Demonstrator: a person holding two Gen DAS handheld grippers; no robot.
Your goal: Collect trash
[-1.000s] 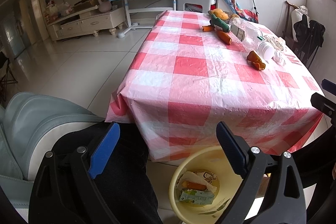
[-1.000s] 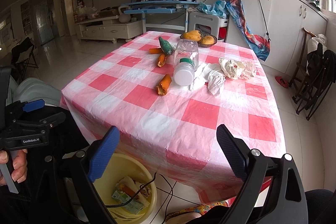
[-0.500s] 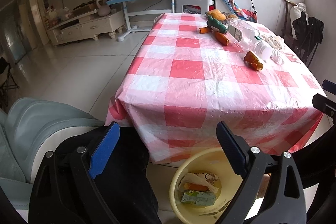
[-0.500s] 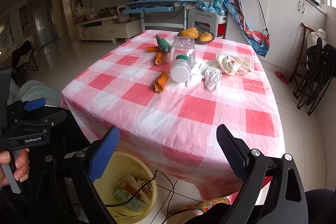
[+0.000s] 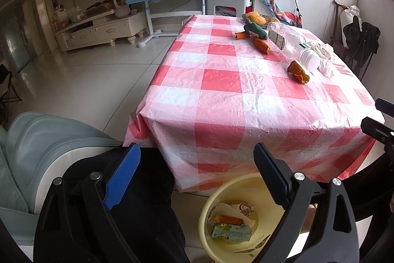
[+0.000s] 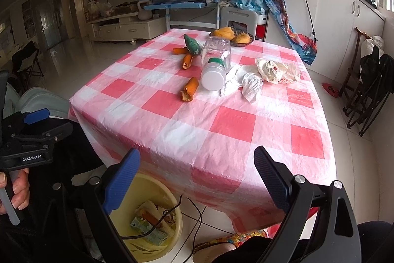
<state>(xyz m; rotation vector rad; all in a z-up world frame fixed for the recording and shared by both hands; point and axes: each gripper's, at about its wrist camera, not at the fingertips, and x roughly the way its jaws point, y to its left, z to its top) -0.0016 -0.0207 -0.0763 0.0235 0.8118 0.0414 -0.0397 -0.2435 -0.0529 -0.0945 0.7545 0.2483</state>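
My left tongs (image 5: pixel 197 179) and right tongs (image 6: pixel 197 181) both hang spread and empty, low before the near edge of the counter (image 6: pixel 221 130). Just below them on the floor stands the yellow bin (image 5: pixel 216 199), holding a carton, paper and an orange scrap. Farther out on the checked cloth lie an orange peel (image 6: pixel 189 90), a tipped plastic bottle (image 6: pixel 216 61) beside it, crumpled tissues (image 6: pixel 248 84) to its right, then more peels and a fruit bowl (image 6: pixel 234 35) at the far edge.

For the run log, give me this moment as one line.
left gripper open, empty | right gripper open, empty | bucket holds trash | bottle on table
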